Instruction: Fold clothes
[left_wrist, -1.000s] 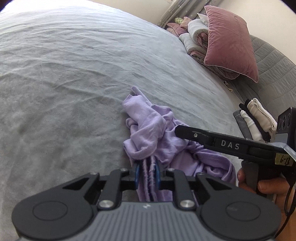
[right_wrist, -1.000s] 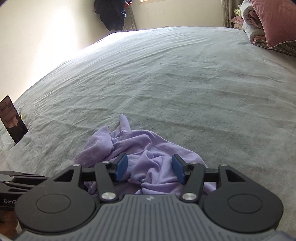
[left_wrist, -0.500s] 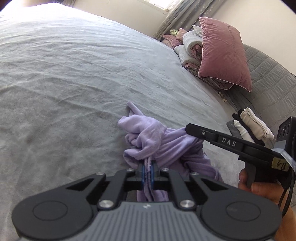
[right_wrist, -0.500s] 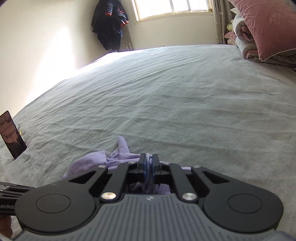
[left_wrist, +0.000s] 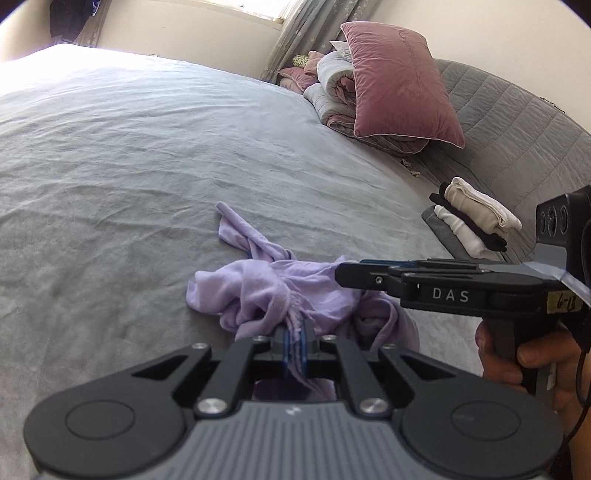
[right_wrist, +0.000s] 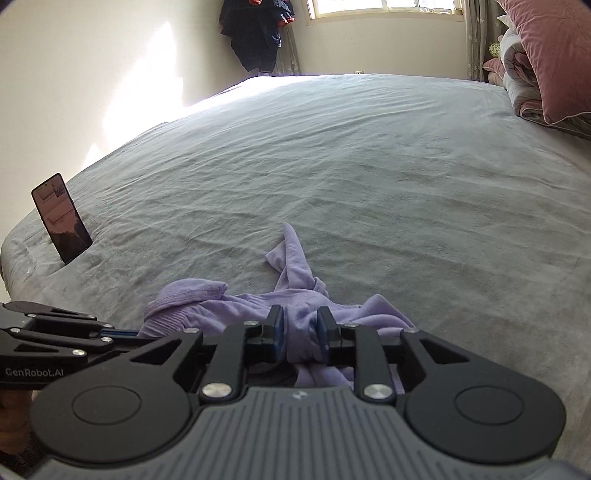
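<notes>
With the left hand-held gripper (left_wrist: 294, 345) and right hand-held gripper (right_wrist: 298, 341) each pinching the crumpled purple top (left_wrist: 291, 291) on the bed (left_wrist: 129, 177), lift evenly and spread it flat

Daylight from window (right_wrist: 384, 7), far bed (left_wrist: 74, 62) overexposed, fisheye-bent edges.

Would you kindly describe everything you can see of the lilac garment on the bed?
The lilac garment is soft, thin knit fabric, crumpled in an unfolded heap on the grey bedspread. One narrow twisted strip trails away towards the middle of the bed; a stitched hem shows on the lobe nearest the phone side. The left gripper is shut on a bunched fold, and the right gripper pinches a thicker bunch, its jaws held partly apart by the cloth.
</notes>
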